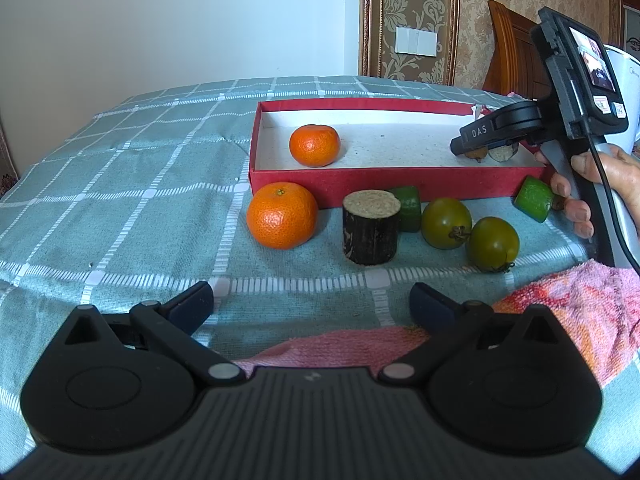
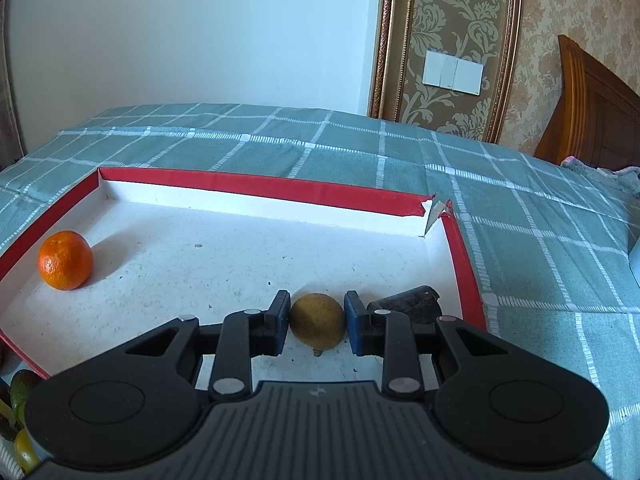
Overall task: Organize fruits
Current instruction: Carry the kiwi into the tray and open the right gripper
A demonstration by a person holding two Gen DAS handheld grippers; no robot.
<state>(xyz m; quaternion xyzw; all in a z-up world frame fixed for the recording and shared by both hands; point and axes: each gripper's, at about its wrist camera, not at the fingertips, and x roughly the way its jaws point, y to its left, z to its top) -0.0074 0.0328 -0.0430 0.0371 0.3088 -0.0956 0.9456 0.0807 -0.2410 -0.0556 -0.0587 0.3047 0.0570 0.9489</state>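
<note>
— Closest to us, the left gripper (image 1: 312, 300) hangs with its jaws spread wide, nothing between them, over a pink towel (image 1: 576, 312) that lies on the checked bedspread (image 1: 120, 184).

— And past it?

— Biggest thing on the bed is the red box (image 1: 360, 190), long side running left to right, white inside, one far corner torn. One orange (image 1: 315, 145) sits inside near its left end. The right gripper (image 2: 317, 322) reaches in at the right end, held by a hand (image 1: 592, 184).

— Holding something?

— Yes, pinching a small brownish-yellow round fruit (image 2: 317, 321), both blue pads pressed on its sides, low over the box floor. Whether it touches the floor I can't tell. Just to its right lies a dark stubby piece (image 2: 408, 304), tipped on its side, against the right wall.

— What's left outside?

— A row along the box's front wall: a larger orange (image 1: 282, 215), stem end up; a dark cylinder (image 1: 371, 234) standing upright, pale cut face on top; a green chunk (image 1: 408, 208) half hidden behind it; two round green fruits (image 1: 446, 223), touching, stalks facing forward; and another green chunk (image 1: 534, 199), tilted, just beside the hand's fingers.
</note>
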